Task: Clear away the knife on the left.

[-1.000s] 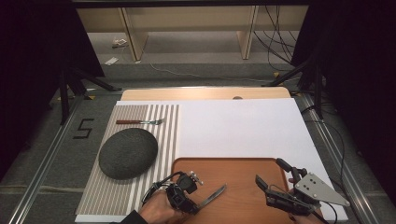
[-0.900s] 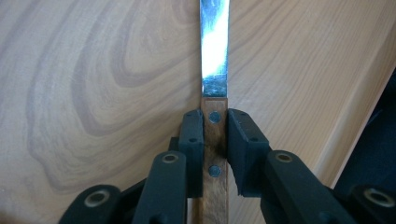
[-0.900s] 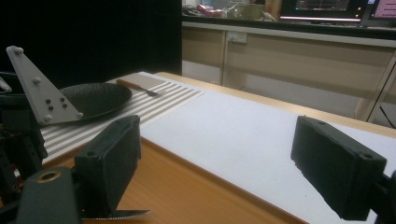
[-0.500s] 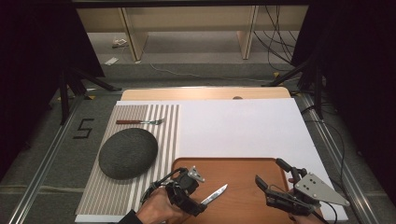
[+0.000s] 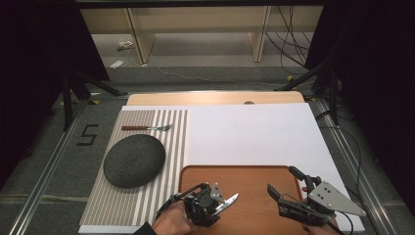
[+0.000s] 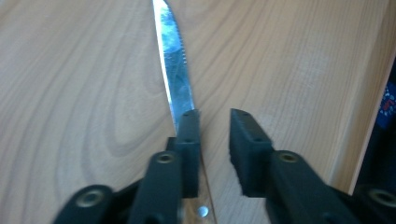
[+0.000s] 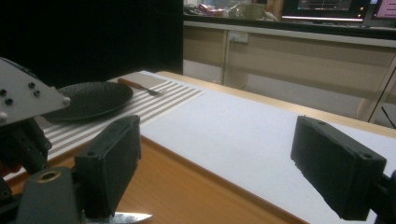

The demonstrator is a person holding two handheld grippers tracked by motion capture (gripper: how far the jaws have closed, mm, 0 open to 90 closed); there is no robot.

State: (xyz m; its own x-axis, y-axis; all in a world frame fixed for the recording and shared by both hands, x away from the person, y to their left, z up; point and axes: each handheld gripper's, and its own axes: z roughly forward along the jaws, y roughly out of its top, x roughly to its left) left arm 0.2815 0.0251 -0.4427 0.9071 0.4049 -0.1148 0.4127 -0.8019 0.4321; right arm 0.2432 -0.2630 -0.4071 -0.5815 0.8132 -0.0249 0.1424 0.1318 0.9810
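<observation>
A knife with a steel blade and a riveted wooden handle lies flat on the wooden tray. My left gripper hovers just over it, open. Its left jaw covers the base of the blade, and bare wood shows in the gap between the jaws. In the high view the left gripper is at the tray's near left, and the knife points right from it. My right gripper is at the tray's near right, open wide. Nothing lies between the jaws of the right gripper.
A dark round plate rests on a striped placemat to the left of the tray. A fork lies beyond the plate. A white sheet covers the table behind the tray. The table's edges run close on both sides.
The knife's blade has turned from a dark thin edge to its bright flat side. The left gripper has crept slightly to the right. The right gripper has stayed put.
</observation>
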